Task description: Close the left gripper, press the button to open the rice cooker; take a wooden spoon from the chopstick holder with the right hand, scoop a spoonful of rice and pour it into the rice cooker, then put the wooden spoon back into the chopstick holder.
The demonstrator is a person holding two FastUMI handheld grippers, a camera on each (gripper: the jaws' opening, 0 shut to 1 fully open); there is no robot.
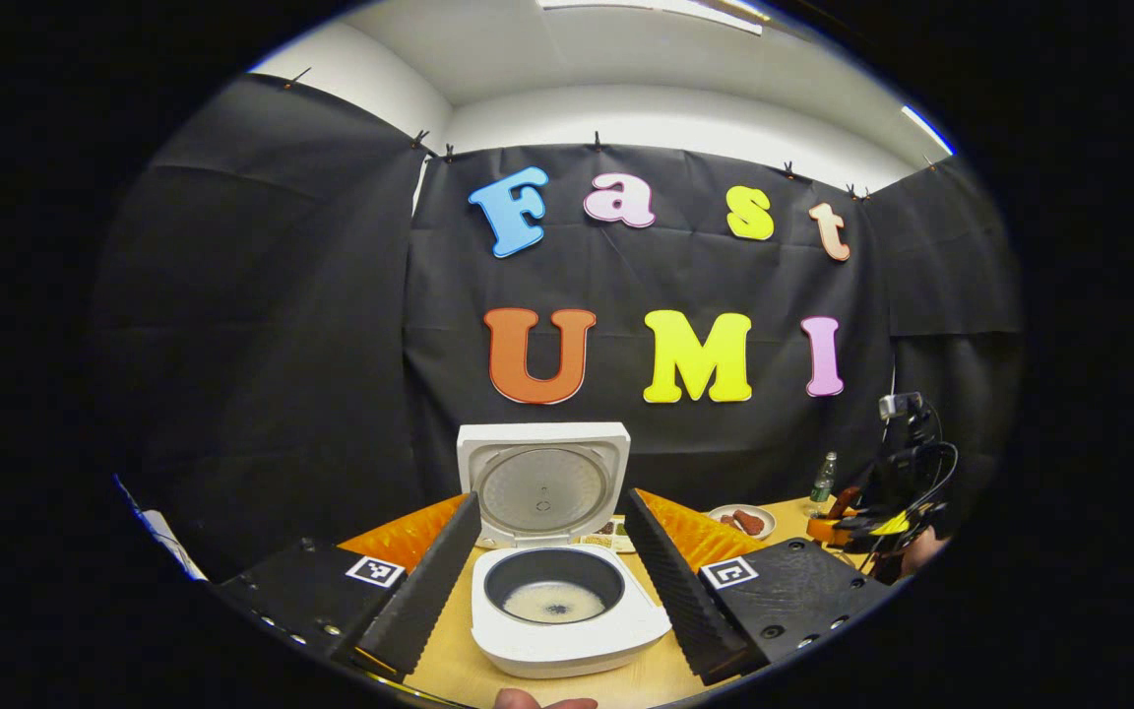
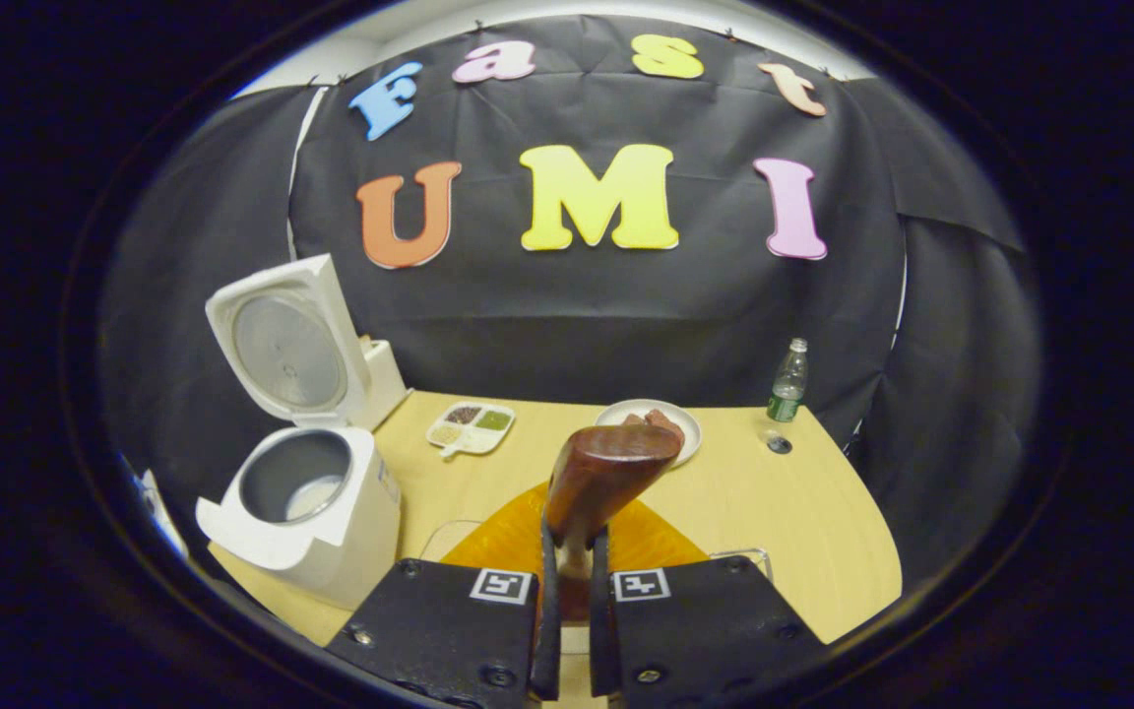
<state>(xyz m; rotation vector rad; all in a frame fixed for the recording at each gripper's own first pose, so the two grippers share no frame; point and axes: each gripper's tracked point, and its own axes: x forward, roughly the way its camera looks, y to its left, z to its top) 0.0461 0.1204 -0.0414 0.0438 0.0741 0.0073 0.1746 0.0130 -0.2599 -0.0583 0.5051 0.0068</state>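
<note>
Right claw [image 2: 568, 601] clamps the wooden spoon [image 2: 598, 478] right of the open rice cooker [image 2: 303, 502], bowl tilted up and away; left claw [image 1: 552, 581] spread wide, straddling the cooker.

The rice cooker [image 1: 567, 611] stood on the wooden surface [image 1: 459, 675] with its lid [image 1: 543, 483] raised upright behind the pot. A thin layer of rice [image 1: 555, 602] lay in the dark inner pot. The left gripper [image 1: 552, 581] had its fingers [image 1: 424, 591] spread wide, one on either side of the cooker. Right of the cooker and farther back sat a small plate [image 1: 742, 520] and a green bottle [image 1: 824, 480]. The other gripper [image 1: 887, 507] showed at far right.
</note>
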